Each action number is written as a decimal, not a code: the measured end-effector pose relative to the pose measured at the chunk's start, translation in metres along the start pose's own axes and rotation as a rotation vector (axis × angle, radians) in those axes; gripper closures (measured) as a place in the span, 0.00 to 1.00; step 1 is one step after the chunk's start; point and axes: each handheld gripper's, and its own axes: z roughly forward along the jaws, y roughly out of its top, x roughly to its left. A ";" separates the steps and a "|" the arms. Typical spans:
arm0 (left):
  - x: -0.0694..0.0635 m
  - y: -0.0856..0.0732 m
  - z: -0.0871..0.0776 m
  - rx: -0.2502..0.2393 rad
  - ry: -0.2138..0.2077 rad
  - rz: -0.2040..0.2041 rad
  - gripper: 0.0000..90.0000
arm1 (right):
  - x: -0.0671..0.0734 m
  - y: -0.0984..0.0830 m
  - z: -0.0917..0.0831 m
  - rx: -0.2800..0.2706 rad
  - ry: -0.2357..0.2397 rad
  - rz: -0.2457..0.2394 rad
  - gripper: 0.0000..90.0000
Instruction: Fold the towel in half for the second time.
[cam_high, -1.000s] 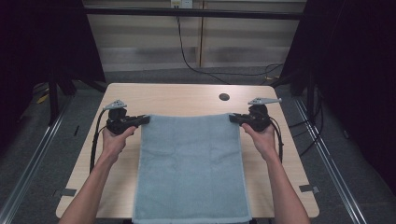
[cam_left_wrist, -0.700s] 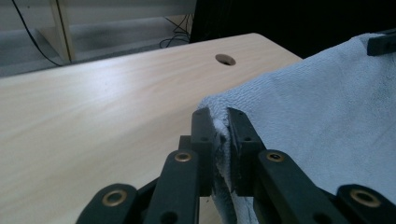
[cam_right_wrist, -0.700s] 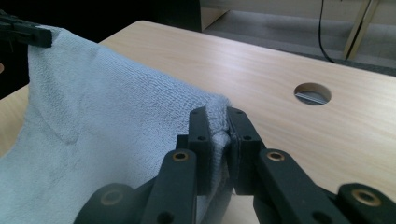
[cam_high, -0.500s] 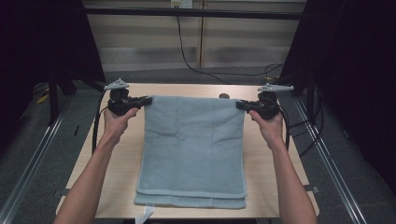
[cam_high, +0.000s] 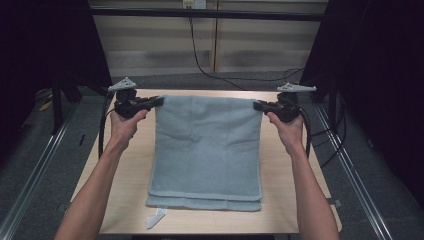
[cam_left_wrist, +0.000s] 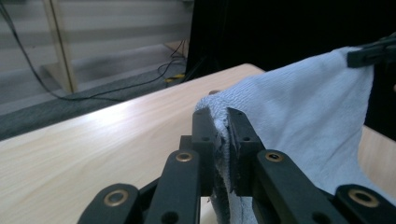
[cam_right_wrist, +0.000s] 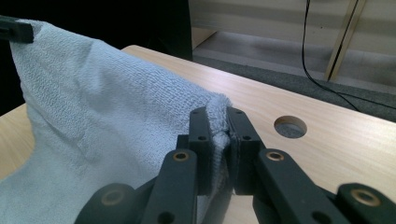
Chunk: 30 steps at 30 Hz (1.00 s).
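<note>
Two corners held: the left gripper (cam_high: 159, 101) and the right gripper (cam_high: 258, 105) each pinch one far corner of the blue towel (cam_high: 206, 150), jaws clamped on the cloth.
Left grip: in the left gripper view the jaws of the left gripper (cam_left_wrist: 223, 122) close on a bunched fold of the towel (cam_left_wrist: 308, 112), terry squeezed between the two pads.
Right grip: the right gripper view shows the same, the right gripper (cam_right_wrist: 218, 122) biting the towel's (cam_right_wrist: 102, 107) corner beside a round hole (cam_right_wrist: 290, 126) in the table top.
Towel position: its far edge hangs lifted and taut between the two hands; the near end lies on the table (cam_high: 120, 190), doubled over in a narrow band along the front.
Long axis: runs away from the person, from near edge to far edge; the held edge is the short one, crosswise.
Nearer hand: neither, both sit level with each other at matching corners.
Likely next move: I judge the held edge has to travel toward the person and down onto the near end to fold the towel in half.
Room: bare wood on both sides of the towel, little of it behind the far edge; a small scrap (cam_high: 156, 218) lies by the near left corner, clear of the fold path.
Risk: uneven pull would skew the fold.
</note>
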 end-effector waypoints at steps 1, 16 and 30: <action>0.000 -0.003 -0.001 0.003 0.003 -0.002 0.93 | 0.000 -0.002 0.000 -0.001 0.006 0.002 0.91; -0.016 -0.046 -0.031 -0.016 -0.053 -0.020 0.93 | 0.026 -0.031 -0.024 -0.011 0.079 -0.038 0.91; -0.048 -0.068 -0.058 -0.047 -0.092 0.004 0.93 | 0.053 -0.061 -0.054 -0.012 0.119 -0.074 0.91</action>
